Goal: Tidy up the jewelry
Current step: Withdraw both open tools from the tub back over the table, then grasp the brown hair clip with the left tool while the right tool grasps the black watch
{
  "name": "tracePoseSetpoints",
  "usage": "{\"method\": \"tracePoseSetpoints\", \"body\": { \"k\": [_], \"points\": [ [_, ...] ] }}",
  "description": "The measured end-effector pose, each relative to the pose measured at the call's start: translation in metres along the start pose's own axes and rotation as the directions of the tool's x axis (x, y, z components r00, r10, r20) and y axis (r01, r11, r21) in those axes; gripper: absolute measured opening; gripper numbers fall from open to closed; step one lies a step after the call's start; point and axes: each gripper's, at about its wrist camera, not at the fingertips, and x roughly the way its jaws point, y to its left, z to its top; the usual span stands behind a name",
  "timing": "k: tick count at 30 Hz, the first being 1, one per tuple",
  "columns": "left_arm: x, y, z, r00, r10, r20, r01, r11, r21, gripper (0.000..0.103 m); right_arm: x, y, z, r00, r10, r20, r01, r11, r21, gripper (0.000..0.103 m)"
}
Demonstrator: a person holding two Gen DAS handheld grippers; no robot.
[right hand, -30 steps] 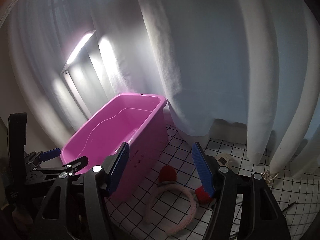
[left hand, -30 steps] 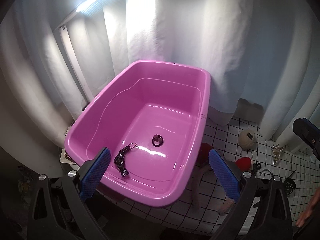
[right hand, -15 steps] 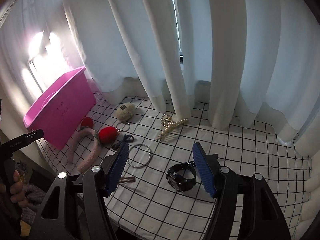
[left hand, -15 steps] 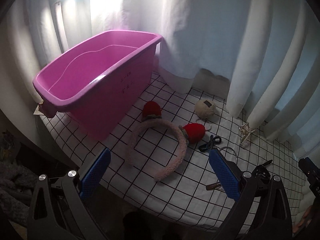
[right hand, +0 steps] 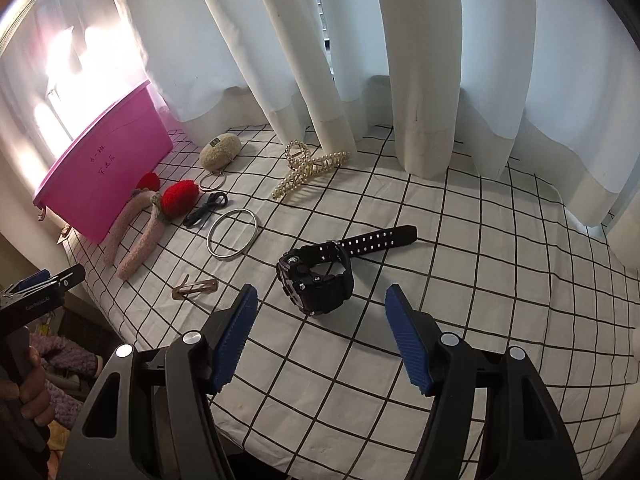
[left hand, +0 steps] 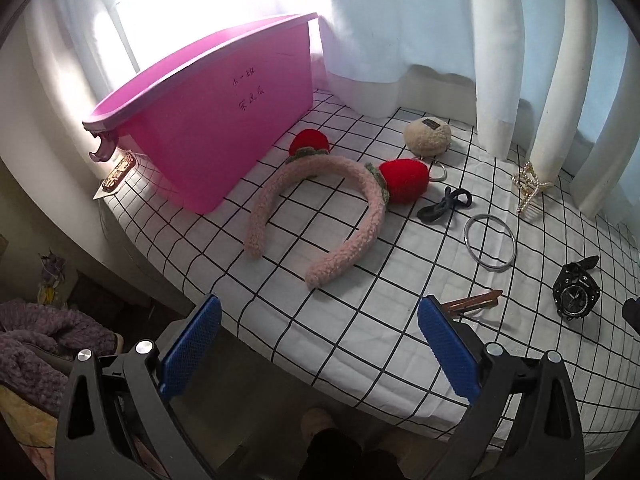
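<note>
Both tongs had swung away from the pink bin and dropped toward the jewelry spread on the checked surface. A second back the left view looked straight into the bin; now it showed the bin's side wall, off to the left, with handwriting on it. Left tongs hung released and empty at the near edge of the surface, just short of the fuzzy pink headband with its two red strawberries. Right tongs had closed in too: they stood released, nothing gripped, with the black watch lying just ahead of the gap and looming larger than half a second before. Between the two sat a brown hair clip, a silver bangle and a dark hair tie. Farther back, by the curtain, lay the pearl claw clip and a beige plush pouch. At the right view's left edge, a hand held the other tool's handle.
</note>
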Motion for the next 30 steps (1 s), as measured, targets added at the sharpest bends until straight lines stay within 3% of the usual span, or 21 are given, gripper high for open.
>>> {"method": "tracePoseSetpoints", "body": {
  "k": [8, 19, 30],
  "points": [
    [0.026, -0.043, -0.027, 0.998, -0.032, 0.049, 0.029, 0.997, 0.071, 0.097, 0.034, -0.006, -0.020, 1.000, 0.003, -0.022, -0.003, 1.000, 0.002, 0.064],
    [0.054, -0.088, -0.039, 0.982, -0.179, 0.064, 0.173, 0.980, 0.096, 0.097, 0.059, -0.011, -0.025, 0.999, 0.046, 0.022, -0.046, 0.999, -0.015, 0.064],
    [0.080, -0.095, -0.032, 0.983, -0.183, 0.023, 0.181, 0.981, 0.073, 0.097, 0.079, -0.005, -0.018, 1.000, 0.027, 0.009, -0.027, 0.999, -0.040, 0.064]
  ]
}}
